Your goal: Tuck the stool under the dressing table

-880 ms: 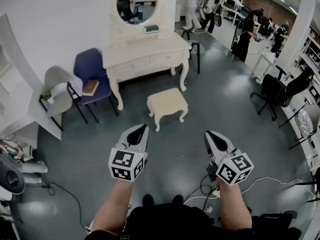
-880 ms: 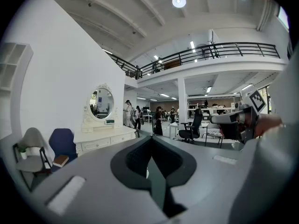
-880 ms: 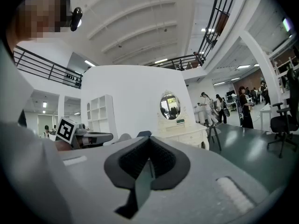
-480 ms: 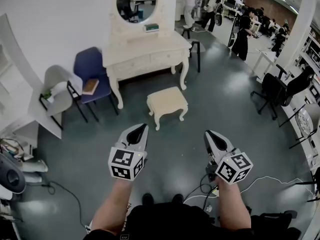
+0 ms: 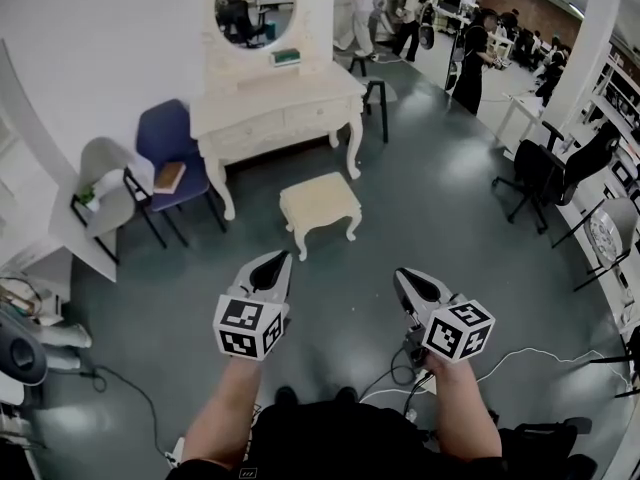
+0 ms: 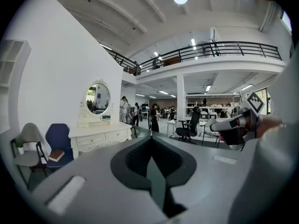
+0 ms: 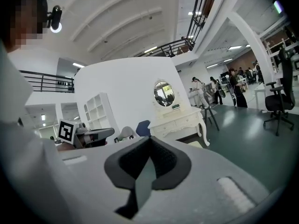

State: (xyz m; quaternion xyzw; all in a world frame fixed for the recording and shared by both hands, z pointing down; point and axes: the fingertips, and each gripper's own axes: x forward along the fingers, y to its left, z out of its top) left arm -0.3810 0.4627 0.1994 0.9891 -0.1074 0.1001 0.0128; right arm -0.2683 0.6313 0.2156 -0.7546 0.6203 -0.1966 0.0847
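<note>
The tucking has not begun. The stool (image 5: 320, 203) stands on the floor (image 5: 420, 198) out in front of the dressing table (image 5: 275, 108), clear of its legs and not under it at all. The left hand-held gripper (image 5: 278, 263) and the right hand-held gripper (image 5: 405, 278) are both held low in front of the person, well short of the stool and touching nothing. Each has its jaws brought together at the tips with nothing between them. A blue chair (image 5: 165, 148) stands beside the dressing table's left end. By my judgement the whole job remains: approach the stool, take hold of or push it, and slide it into the gap between the table legs.
</note>
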